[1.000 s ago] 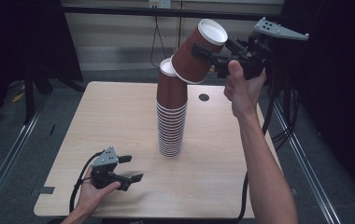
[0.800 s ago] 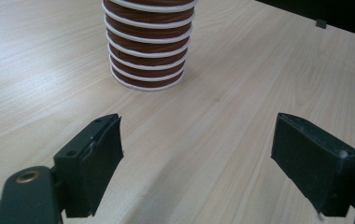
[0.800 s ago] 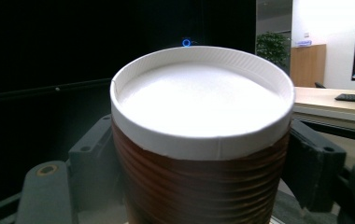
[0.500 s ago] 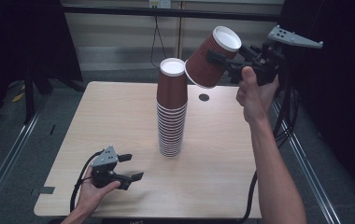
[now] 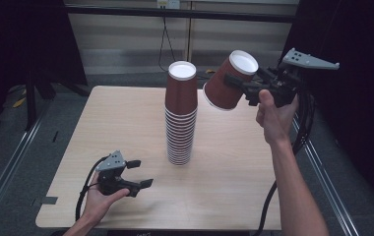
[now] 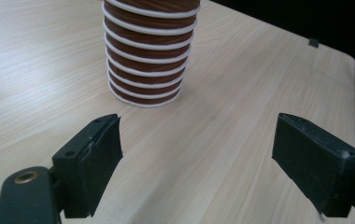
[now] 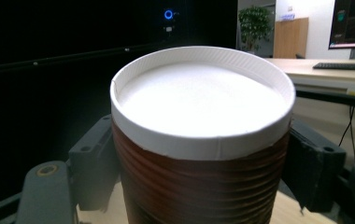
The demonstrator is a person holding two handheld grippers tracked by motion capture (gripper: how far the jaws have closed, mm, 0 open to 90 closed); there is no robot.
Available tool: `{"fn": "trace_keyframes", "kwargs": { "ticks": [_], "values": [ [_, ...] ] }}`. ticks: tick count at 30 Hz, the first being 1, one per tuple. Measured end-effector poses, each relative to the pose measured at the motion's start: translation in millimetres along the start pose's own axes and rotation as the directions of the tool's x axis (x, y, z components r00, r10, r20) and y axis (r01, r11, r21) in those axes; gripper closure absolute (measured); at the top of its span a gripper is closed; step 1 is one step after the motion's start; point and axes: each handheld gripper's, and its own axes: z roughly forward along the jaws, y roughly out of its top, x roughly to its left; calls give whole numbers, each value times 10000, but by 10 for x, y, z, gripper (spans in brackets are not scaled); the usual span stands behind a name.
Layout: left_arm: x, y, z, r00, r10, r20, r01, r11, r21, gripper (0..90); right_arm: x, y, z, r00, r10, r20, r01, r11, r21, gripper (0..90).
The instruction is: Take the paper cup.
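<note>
Holding one brown cup (image 5: 230,81) upside down in my right gripper (image 5: 254,88), upper right of the frame, jaws clamped on its sides so the mouth can drop over something. Main stack (image 5: 181,115) sits mid-bench (image 5: 254,167), also inverted; I count roughly fifteen rims. Left gripper (image 5: 138,173) rests lower left, jaws apart on nothing, aimed at the stack's base.

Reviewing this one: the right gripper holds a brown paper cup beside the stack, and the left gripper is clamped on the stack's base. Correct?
Not quite. The left gripper is open and clear of the cup stack, as the left gripper view shows. The right gripper does hold a brown paper cup beside the stack.
</note>
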Motion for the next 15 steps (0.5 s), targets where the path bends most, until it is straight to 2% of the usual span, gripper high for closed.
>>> {"fn": "trace_keyframes", "kwargs": {
  "ticks": [1, 6, 15],
  "values": [
    [0, 0, 0, 10000, 0, 0, 0, 10000, 0, 157, 0, 0, 0, 10000, 0, 0, 0, 10000, 0, 229],
    [-28, 27, 18, 9999, 156, 40, -156, 9997, 191, 165, -4, -225, -6, 9998, 196, -80, -194, 9995, 254, 229],
    [-55, 138, 44, 9986, 523, 107, -522, 9986, -119, 163, 38, -489, -49, 9993, 336, -131, -328, 9978, 575, 229]
  ]
}}
